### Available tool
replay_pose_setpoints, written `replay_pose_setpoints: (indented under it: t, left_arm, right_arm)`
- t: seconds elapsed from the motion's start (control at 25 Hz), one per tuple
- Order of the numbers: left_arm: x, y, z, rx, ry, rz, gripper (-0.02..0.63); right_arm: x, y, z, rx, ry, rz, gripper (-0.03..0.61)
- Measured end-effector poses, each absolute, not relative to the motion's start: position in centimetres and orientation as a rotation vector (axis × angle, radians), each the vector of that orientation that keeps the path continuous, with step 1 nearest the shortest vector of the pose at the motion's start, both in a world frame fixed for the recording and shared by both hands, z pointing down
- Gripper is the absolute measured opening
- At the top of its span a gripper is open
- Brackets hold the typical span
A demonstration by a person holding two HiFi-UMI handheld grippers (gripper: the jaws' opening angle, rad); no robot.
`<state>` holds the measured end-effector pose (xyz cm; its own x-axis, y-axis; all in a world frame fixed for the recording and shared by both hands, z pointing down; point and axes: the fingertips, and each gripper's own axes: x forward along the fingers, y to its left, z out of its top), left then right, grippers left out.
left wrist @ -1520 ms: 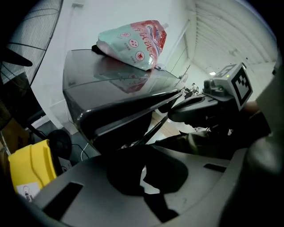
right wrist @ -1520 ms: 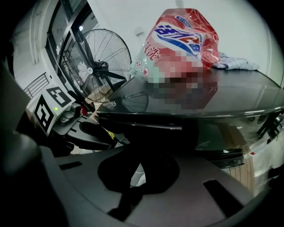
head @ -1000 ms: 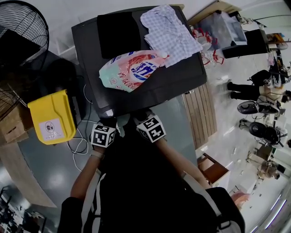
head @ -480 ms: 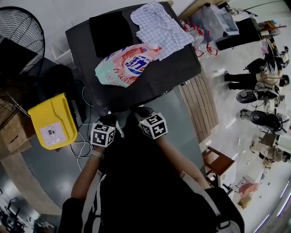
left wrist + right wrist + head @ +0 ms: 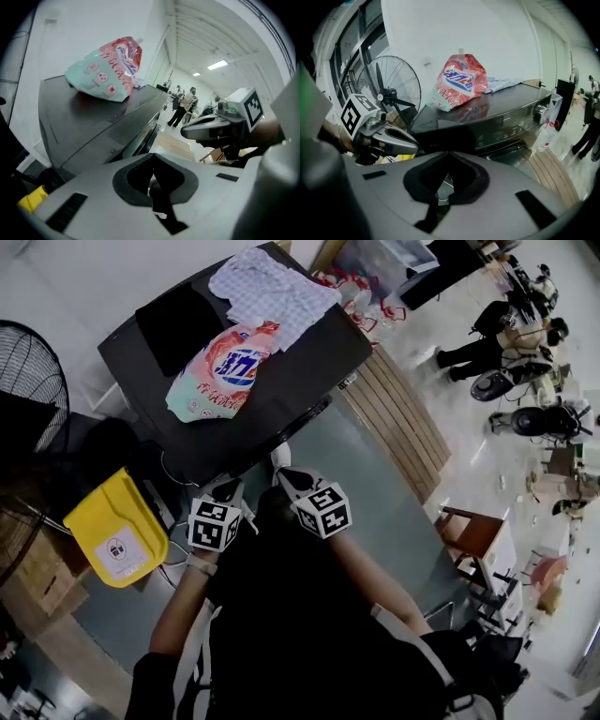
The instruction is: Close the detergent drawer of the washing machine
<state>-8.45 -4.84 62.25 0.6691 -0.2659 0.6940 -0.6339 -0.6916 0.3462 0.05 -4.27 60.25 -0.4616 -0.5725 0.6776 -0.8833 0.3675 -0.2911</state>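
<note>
**Now both grippers are clenched and empty at the washer front**

You hold both tools in front of you, just short of the front edge of the washing machine (image 5: pixel 281 395). Your left gripper (image 5: pixel 153 161) has its jaws pressed together with nothing between them. Your right gripper (image 5: pixel 446 159) is the same, clamped tight and carrying nothing. Neither tool touches the machine. From above, the two marker cubes sit side by side close to your chest, and the right tool reaches a little nearer the machine than the left.

The detergent drawer (image 5: pixel 440 136) is at the left end of the dark control panel, straight ahead of your right gripper. Its face looks level with the rest of the panel, though that part is dark and hard to read. The control knob (image 5: pixel 540 111) is at the far right end of the same panel.

On the dark lid lies a pink and mint detergent bag (image 5: pixel 217 367). Behind it are a checked cloth (image 5: pixel 272 292) and a black cloth (image 5: pixel 178 324).

To your left, a yellow bin (image 5: pixel 112 535) stands on the floor near a black fan (image 5: pixel 33 371). A wooden slatted board (image 5: pixel 398 423) lies on the floor to the right of the machine.
</note>
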Motion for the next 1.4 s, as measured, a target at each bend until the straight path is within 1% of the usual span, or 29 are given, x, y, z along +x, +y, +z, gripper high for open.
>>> replay_pose_setpoints:
  t: [0.32,0.64,1.12,1.4]
  left_arm:
    - [-2.6,-6.0,55.6,2.534,-0.529,0.755,0.011]
    - [4.8,-6.5,48.5,2.708,-0.387,0.622,0.011]
    - [14.5,-5.5,39.7,2.866,-0.236,0.415,0.011]
    - [17.9,-4.5,35.8,2.943,-0.146,0.317,0.011]
  right_arm:
    - [5.0,-2.3,53.2,1.558,-2.195,0.857,0.015]
    - [11.9,-0.6,45.5,1.799,-2.201,0.766,0.015]
    - [21.1,1.4,36.6,1.991,-2.204,0.566,0.015]
    - [24.7,2.6,33.4,2.052,-2.18,0.429,0.017]
